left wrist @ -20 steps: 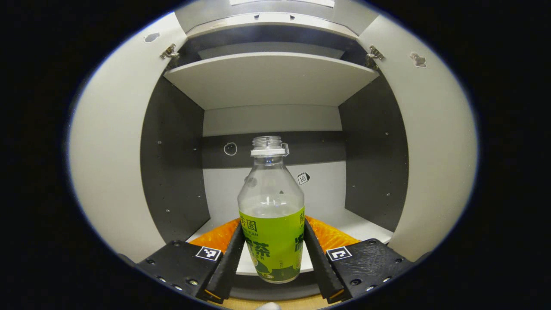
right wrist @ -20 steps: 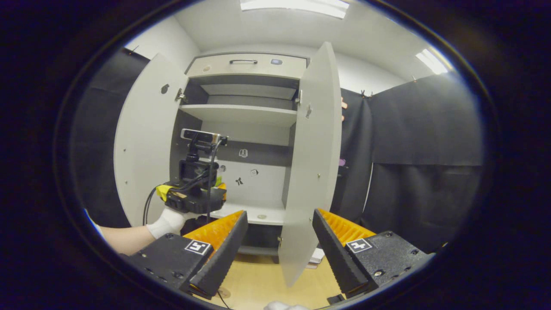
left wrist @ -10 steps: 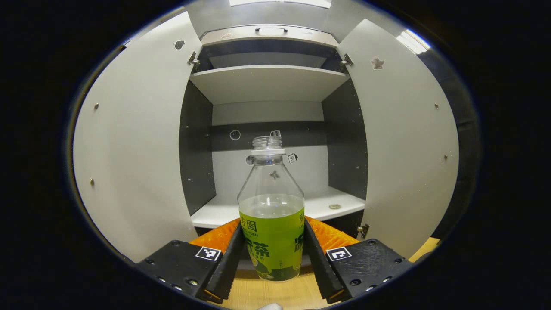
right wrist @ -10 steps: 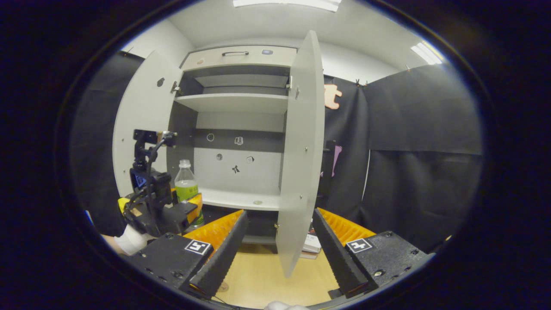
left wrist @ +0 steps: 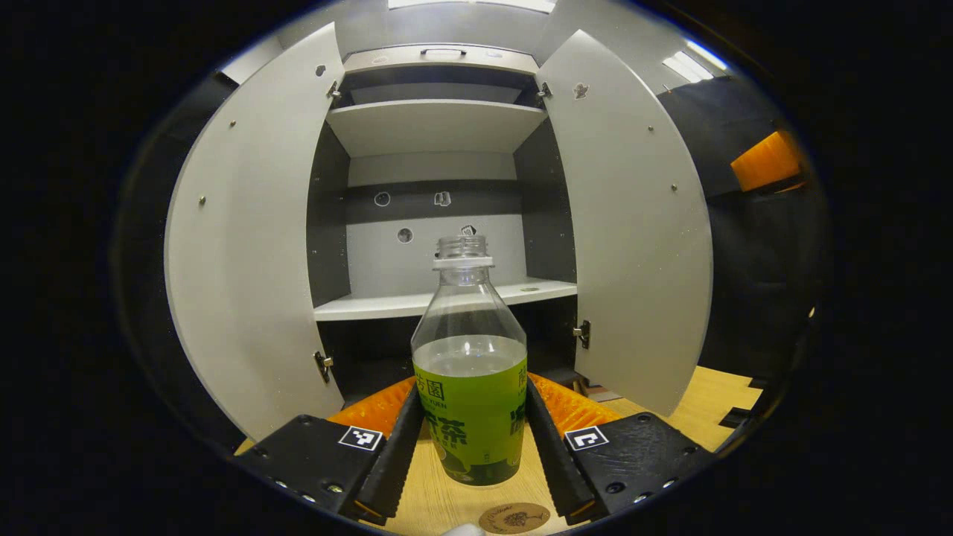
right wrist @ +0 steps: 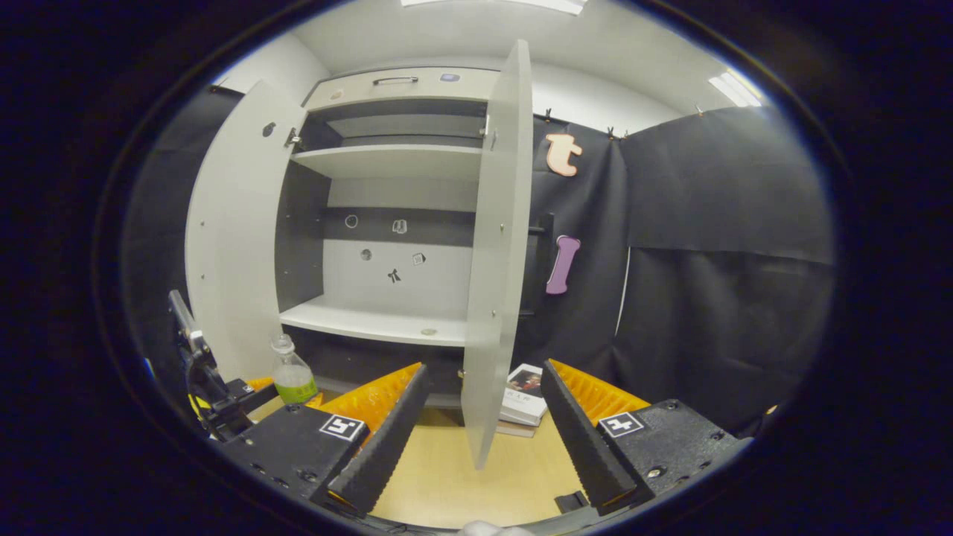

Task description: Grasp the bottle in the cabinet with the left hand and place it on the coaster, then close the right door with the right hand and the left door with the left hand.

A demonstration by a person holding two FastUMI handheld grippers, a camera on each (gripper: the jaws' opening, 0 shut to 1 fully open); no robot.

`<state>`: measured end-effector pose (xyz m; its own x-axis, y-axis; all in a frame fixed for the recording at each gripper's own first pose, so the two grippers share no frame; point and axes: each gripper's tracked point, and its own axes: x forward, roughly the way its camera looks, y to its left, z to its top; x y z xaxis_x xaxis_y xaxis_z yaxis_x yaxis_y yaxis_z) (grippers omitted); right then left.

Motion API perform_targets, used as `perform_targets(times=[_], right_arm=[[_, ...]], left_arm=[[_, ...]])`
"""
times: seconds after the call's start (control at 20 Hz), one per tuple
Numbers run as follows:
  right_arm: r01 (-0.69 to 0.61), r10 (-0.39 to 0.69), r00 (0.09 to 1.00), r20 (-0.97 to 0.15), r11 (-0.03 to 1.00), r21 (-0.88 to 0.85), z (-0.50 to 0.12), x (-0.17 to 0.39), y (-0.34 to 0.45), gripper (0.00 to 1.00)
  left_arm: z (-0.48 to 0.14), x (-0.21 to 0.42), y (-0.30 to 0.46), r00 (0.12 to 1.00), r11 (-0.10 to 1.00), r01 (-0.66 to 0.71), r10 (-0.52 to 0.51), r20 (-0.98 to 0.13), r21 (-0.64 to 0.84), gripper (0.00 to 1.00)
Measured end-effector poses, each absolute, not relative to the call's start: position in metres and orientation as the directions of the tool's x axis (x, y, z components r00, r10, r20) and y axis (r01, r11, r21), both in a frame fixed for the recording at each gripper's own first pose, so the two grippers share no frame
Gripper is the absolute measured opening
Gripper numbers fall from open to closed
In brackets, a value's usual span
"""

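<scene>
A clear, uncapped bottle (left wrist: 469,372) with a green label stands upright between the fingers of my left gripper (left wrist: 470,420), which is shut on its labelled lower half. It is out of the cabinet and low over the wooden table (left wrist: 447,499). A round brown coaster (left wrist: 514,517) lies on the table just nearer than the bottle's base. The left door (left wrist: 246,246) and right door (left wrist: 633,231) stand wide open. In the right gripper view my right gripper (right wrist: 480,439) is open and holds nothing, facing the right door's edge (right wrist: 495,260). The bottle (right wrist: 292,376) and left gripper (right wrist: 223,402) show low at the left.
The cabinet's lower shelf (left wrist: 447,301) carries only a small round thing at its right end. A stack of books (right wrist: 525,387) lies on the table behind the right door's lower corner. Black cloth walls close off the right side.
My left gripper has drawn the bottle back out of the cabinet and down toward the table, and the coaster has come into view. The right gripper has backed away a little.
</scene>
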<state>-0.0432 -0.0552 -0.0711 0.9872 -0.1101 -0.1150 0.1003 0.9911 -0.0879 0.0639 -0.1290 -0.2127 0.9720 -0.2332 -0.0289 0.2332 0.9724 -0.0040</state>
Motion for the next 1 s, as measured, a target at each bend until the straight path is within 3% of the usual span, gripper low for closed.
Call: perform_targets(times=[0.4, 0.75, 0.85, 0.9, 1.0], right_arm=[[0.064, -0.088, 0.98, -0.177, 0.988, -0.139, -0.089, -0.039, -0.052, 0.96], [0.041, -0.081, 0.969, -0.232, 0.984, -0.171, -0.101, -0.036, -0.047, 0.96], [0.031, -0.078, 0.965, -0.25, 0.982, -0.184, -0.104, -0.034, -0.044, 1.0], [0.025, -0.074, 0.964, -0.255, 0.981, -0.191, -0.105, -0.034, -0.043, 0.96], [0.017, -0.072, 0.963, -0.261, 0.978, -0.208, -0.105, -0.033, -0.039, 1.0]], left_arm=[[-0.298, 0.04, -0.147, 0.951, 0.95, 0.292, -0.3, -0.068, -0.108, 0.74], [-0.349, 0.032, -0.166, 0.931, 0.935, 0.356, -0.355, -0.081, -0.009, 0.74], [-0.359, 0.031, -0.166, 0.929, 0.932, 0.362, -0.359, -0.09, 0.015, 0.74], [-0.363, 0.032, -0.166, 0.928, 0.931, 0.365, -0.362, -0.092, 0.017, 0.74], [-0.372, 0.033, -0.166, 0.926, 0.93, 0.367, -0.365, -0.097, 0.009, 0.74]])
